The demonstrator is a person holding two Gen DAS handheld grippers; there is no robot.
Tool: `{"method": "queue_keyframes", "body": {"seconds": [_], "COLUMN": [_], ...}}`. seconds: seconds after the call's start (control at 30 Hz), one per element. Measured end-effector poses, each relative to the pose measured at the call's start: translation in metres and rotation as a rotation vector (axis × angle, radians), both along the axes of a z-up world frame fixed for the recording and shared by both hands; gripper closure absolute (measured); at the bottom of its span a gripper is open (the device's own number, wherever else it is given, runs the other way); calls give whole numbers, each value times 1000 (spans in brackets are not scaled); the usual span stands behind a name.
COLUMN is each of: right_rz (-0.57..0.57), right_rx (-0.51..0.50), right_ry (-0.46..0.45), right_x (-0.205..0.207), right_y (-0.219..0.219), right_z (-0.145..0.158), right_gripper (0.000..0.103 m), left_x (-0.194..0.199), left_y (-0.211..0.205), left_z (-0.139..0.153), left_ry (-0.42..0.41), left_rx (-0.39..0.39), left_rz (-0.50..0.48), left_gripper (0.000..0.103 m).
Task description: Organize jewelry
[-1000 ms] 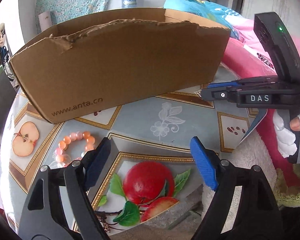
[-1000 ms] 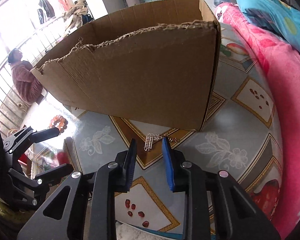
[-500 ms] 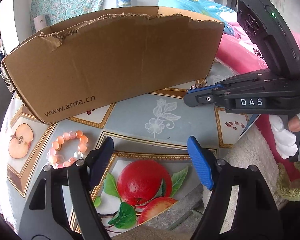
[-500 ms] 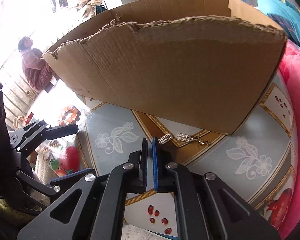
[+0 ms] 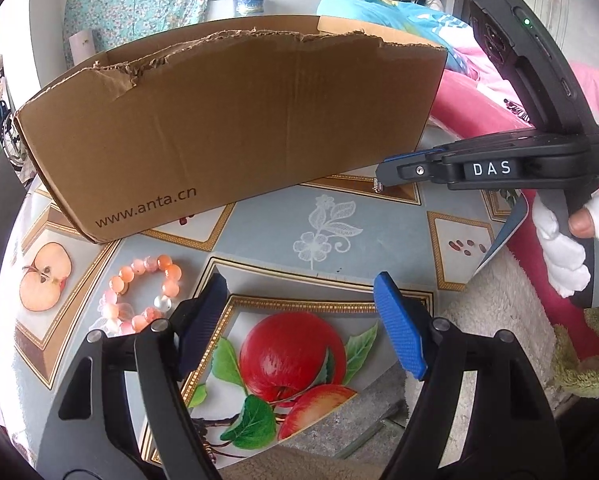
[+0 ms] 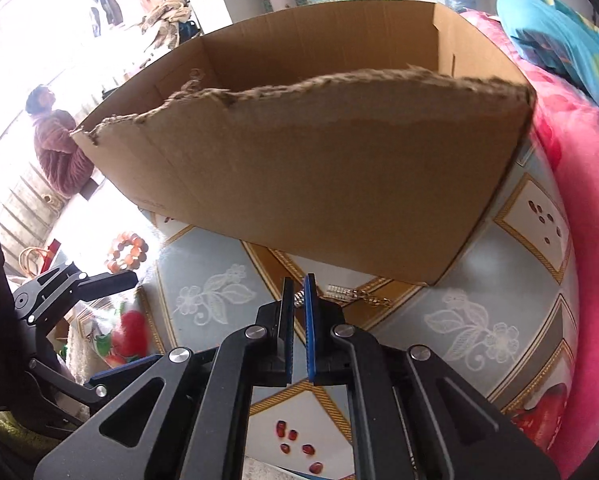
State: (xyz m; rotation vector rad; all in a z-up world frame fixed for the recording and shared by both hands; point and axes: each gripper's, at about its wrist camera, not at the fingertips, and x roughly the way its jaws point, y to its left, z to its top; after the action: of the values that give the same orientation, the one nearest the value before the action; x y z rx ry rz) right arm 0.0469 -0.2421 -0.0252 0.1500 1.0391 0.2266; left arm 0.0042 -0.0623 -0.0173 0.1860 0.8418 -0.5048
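At the right gripper's (image 6: 298, 292) tips: silver chain bracelet (image 6: 339, 294), pinched by one end, long axis trailing rightward along the cardboard box (image 6: 319, 184) base. Left gripper (image 5: 299, 312) apart, farther off.

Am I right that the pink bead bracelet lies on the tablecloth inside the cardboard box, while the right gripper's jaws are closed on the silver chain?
Not quite: the left wrist view shows the bead bracelet on the tablecloth outside the cardboard box, in front of it. The rest stands: the right gripper has its jaws closed on the silver chain.
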Motion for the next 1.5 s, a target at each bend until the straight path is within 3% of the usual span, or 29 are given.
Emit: {"method": "queue_keyframes", "body": {"seconds": [0.23, 0.37, 0.53, 0.7, 1.03, 1.17, 1.33, 1.5], "right_rz": [90, 132, 44, -30, 40, -20, -75, -80], "right_rx": [84, 71, -26, -53, 113, 129, 156, 158], "right_ry": [2, -7, -51, -19, 43, 13, 5, -10], "right_x": [-1, -3, -2, 2, -11, -11, -16, -19], "right_y": [24, 31, -1, -29, -28, -47, -58, -55], "right_z": [-6, -2, 9, 4, 0, 6, 6, 2], "right_gripper": [98, 98, 97, 97, 97, 97, 97, 97], "left_x": [-2, -2, -1, 2, 0, 2, 8, 20], "left_y": [1, -1, 0, -2, -9, -14, -26, -42], "left_z": [-1, -2, -2, -3, -3, 0, 1, -1], "left_ry": [6, 8, 9, 8, 7, -5, -20, -37], "left_rx": [6, 11, 5, -3, -6, -11, 1, 42], "left_rz": [-4, -1, 3, -5, -27, -34, -61, -73], "left_gripper": [31, 31, 31, 31, 31, 31, 53, 65]}}
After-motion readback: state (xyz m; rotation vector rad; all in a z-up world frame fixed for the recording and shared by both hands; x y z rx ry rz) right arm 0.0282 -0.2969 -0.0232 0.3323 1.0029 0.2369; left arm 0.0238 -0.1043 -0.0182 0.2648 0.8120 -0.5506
